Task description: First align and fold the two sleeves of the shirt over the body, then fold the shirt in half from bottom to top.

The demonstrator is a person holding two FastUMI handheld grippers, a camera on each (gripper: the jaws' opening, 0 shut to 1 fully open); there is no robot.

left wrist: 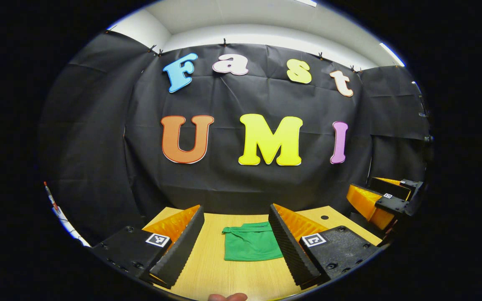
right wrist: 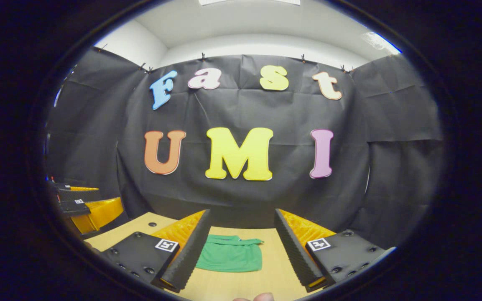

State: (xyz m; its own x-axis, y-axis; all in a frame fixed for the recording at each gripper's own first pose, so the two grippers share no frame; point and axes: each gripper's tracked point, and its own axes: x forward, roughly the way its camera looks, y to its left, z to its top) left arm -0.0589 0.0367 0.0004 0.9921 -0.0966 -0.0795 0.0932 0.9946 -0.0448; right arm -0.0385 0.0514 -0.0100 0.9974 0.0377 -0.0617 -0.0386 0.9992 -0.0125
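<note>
The green fabric shirt was seen lying compact on the pale wooden worktop — ahead of both spread hand-held grippers, left and right, roughly equidistant, touching neither.

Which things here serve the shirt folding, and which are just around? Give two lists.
For the job: green shirt, lying folded on the table; left gripper, open; right gripper, open.

Just around: black cloth wall; hole in the tabletop.
</note>
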